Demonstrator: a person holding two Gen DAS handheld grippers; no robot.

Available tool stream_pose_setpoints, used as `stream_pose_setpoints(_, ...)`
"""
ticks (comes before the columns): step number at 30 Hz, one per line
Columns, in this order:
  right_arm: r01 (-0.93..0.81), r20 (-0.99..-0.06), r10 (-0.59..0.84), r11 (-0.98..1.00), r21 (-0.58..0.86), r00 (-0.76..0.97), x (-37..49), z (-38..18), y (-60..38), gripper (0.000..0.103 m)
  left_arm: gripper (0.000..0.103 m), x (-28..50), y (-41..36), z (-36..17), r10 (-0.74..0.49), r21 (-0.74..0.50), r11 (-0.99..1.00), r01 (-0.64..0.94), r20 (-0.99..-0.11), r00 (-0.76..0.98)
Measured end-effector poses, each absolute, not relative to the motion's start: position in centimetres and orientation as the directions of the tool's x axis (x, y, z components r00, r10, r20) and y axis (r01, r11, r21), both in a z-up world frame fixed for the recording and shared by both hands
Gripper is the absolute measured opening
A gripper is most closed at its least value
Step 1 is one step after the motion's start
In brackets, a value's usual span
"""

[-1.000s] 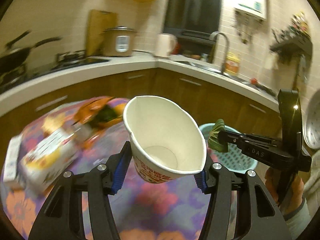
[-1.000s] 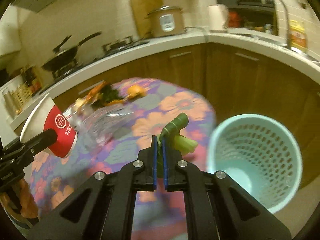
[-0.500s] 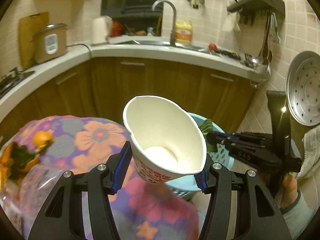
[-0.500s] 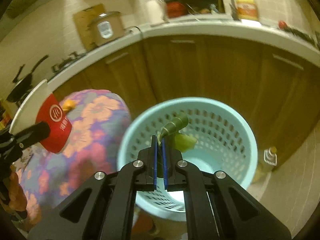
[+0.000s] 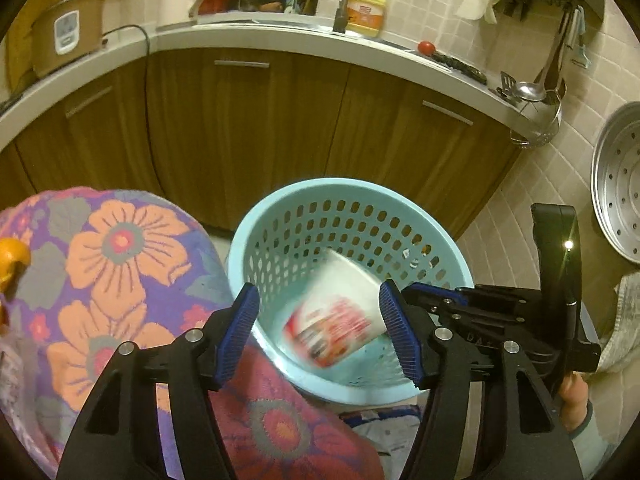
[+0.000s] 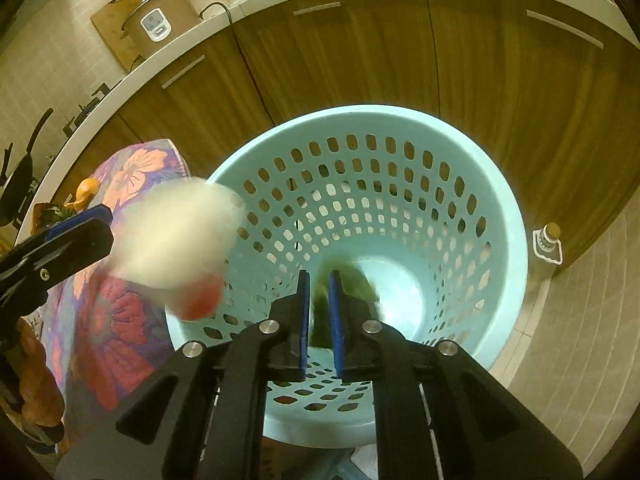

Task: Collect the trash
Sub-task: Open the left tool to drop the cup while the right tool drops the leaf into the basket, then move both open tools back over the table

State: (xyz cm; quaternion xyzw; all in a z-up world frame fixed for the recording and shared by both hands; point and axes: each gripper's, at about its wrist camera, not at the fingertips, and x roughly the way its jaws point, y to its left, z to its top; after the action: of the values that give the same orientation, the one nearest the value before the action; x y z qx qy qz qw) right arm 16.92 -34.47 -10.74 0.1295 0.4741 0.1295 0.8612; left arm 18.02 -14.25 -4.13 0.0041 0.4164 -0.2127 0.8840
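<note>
A light-blue perforated basket (image 5: 344, 186) (image 6: 516, 240) stands on the floor beside the flowered table. My left gripper (image 5: 318, 292) hangs over its near rim, its jaws opening. The red-and-white paper cup (image 5: 336, 312) is a blur just past the pads, tipping into the basket, free of them. From the right wrist it is a pale blur (image 6: 176, 236) off the left gripper's tip (image 6: 96, 220). My right gripper (image 6: 318, 280) points into the basket, jaws opening a narrow gap. The green vegetable scrap (image 6: 352, 280) smears downward between and beyond the pads.
The flowered tablecloth (image 5: 120, 248) (image 6: 120, 320) borders the basket's left side, with orange peel (image 5: 12, 260) at its far edge. Brown cabinets and a white counter stand behind. A small bottle (image 6: 548, 240) sits on the floor right of the basket. A steamer tray (image 5: 620, 184) leans at right.
Both grippers swung from above the table to above the basket and tilted down. The cup has left the left jaws and is dropping. The right jaws parted slightly and the green scrap is slipping out.
</note>
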Motion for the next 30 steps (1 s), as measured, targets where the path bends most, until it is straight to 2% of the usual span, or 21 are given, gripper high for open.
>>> stream_pose_setpoints(7,-0.109,-0.771,0.347,0.933,0.344,0.534,16.2,-9.8,-34.4,0.010,0.064,16.2,-12.6,-2.5,-0.382,-0.182,0.913,0.366,-0.699,0.605)
stream_pose_setpoints(10,-0.136,-0.756,0.347,0.935,0.329,0.555,15.6,-8.6,-33.8,0.017,0.068,14.6,-11.3,-1.2,-0.384,-0.187,0.917,0.353,-0.658,0.647)
stream_pose_setpoints(13,-0.180,-0.726,0.348,0.936,0.302,0.594,14.6,-6.6,-32.3,0.036,0.073,12.7,-9.8,0.1,-0.373,-0.185,0.924,0.334,-0.619,0.691)
stream_pose_setpoints(14,-0.199,-0.711,0.351,0.936,0.292,0.610,14.2,-5.8,-31.6,0.047,0.074,12.1,-9.4,0.5,-0.369,-0.183,0.927,0.328,-0.609,0.702)
stream_pose_setpoints(15,-0.215,-0.699,0.357,0.934,0.286,0.620,13.9,-5.1,-31.1,0.050,0.075,11.5,-8.9,0.8,-0.363,-0.181,0.930,0.321,-0.599,0.714)
stream_pose_setpoints(22,-0.392,-0.618,0.464,0.882,0.261,0.635,11.5,-0.6,-24.4,0.050,0.080,6.5,-3.8,3.6,-0.288,-0.173,0.957,0.231,-0.519,0.805)
stream_pose_setpoints(30,-0.577,-0.599,0.569,0.790,0.208,0.564,8.7,1.6,-14.5,0.050,0.084,-0.1,5.3,5.0,-0.085,-0.138,0.990,0.022,-0.470,0.879)
